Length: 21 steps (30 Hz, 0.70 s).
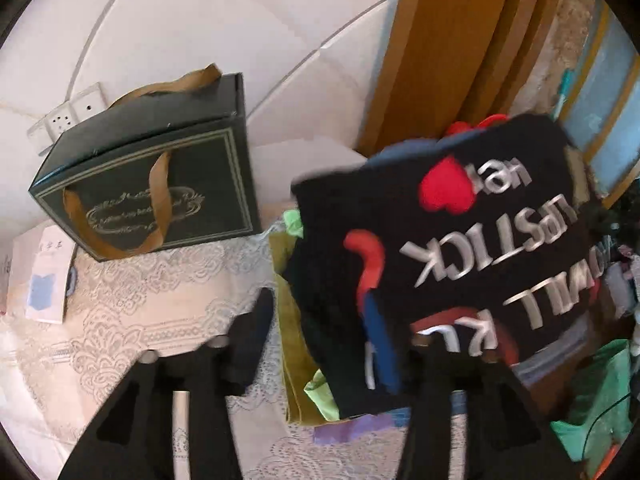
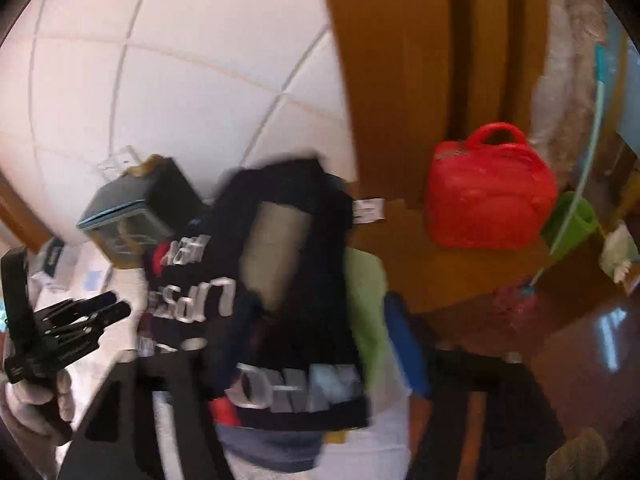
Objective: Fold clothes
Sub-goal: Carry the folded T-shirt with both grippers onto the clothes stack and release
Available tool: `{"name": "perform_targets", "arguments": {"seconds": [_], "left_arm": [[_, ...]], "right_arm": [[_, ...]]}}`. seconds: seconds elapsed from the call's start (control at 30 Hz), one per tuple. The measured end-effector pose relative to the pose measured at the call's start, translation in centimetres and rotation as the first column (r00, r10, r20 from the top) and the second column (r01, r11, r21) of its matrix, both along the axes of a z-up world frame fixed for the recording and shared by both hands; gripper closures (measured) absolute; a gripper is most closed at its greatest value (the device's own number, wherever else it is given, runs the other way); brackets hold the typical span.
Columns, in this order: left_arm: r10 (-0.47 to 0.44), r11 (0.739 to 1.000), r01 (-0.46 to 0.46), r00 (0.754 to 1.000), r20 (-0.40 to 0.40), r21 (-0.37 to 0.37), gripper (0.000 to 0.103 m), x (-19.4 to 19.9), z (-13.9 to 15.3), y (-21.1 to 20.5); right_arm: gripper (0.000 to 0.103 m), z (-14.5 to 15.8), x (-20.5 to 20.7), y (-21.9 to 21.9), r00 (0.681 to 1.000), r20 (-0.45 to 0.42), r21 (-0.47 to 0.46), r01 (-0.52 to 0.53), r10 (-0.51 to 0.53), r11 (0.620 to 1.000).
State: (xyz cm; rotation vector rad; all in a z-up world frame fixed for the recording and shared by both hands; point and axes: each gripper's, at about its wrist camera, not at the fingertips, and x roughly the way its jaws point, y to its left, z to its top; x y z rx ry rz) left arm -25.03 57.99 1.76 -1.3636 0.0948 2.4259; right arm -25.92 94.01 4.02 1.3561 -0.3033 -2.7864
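A folded black garment [image 1: 440, 256] with silver letters and red shapes lies on a stack of folded clothes, olive and green pieces [image 1: 290, 344] under it, on a lace-covered table [image 1: 160, 320]. My left gripper [image 1: 340, 344] is open; its right finger is under or against the black garment's near edge, its left finger [image 1: 252, 336] over the lace cloth. In the right wrist view the same black garment [image 2: 288, 320] fills the middle, blurred, between the fingers of my right gripper [image 2: 312, 396], which is open. The other hand-held gripper [image 2: 80, 320] shows at the left.
A dark green gift box [image 1: 160, 184] with gold ribbon handles stands on the table by the tiled wall. White cards [image 1: 40, 276] lie at the left. A red bag [image 2: 488, 196] sits on a wooden surface by a wooden door frame [image 1: 460, 40]. A green bag [image 1: 600, 400] is at the right.
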Motion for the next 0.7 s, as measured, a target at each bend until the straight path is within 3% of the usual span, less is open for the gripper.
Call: {"name": "perform_targets", "arguments": {"seconds": [0.13,0.2,0.23,0.33,0.47,0.57,0.7], "left_arm": [[0.014,1.000,-0.014,1.000,-0.001,-0.003,0.045,2.6,0.9,0.0],[0.003,1.000,-0.003,1.000,0.006,-0.003,0.045,4.5,1.7,0.5],[-0.010,1.000,0.010,1.000,-0.001,-0.011,0.045,5.5,2.0,0.9],[-0.078,0.997,0.077,0.996,-0.053,-0.025,0.045,8.3,2.5,2.2],[-0.127,0.990,0.131,0.989,-0.080,0.048,0.045,11.0,3.6,3.4],[-0.102,0.992,0.107,0.991,-0.084,0.060,0.045,11.6,3.5,3.5],[-0.060,0.998,0.061,0.992,-0.113,0.010,0.045,11.2,3.0,3.4]], "right_arm": [[0.020,1.1,2.7,-1.2,0.997,-0.077,0.057,-0.005,0.010,0.998],[0.005,1.6,4.8,-2.8,0.993,-0.114,0.073,-0.005,0.013,0.997],[0.003,1.5,5.6,-3.6,0.992,-0.123,0.073,-0.003,0.012,0.997],[0.003,0.1,6.8,-5.0,0.995,-0.104,0.074,0.005,0.003,0.997],[0.003,-1.6,8.6,-6.0,0.997,-0.050,0.069,0.070,-0.067,0.995],[0.003,-2.4,9.3,-6.7,0.999,-0.005,0.024,0.053,-0.053,0.998],[0.003,-2.6,9.9,-7.9,0.999,0.001,0.049,0.038,-0.038,0.998]]}}
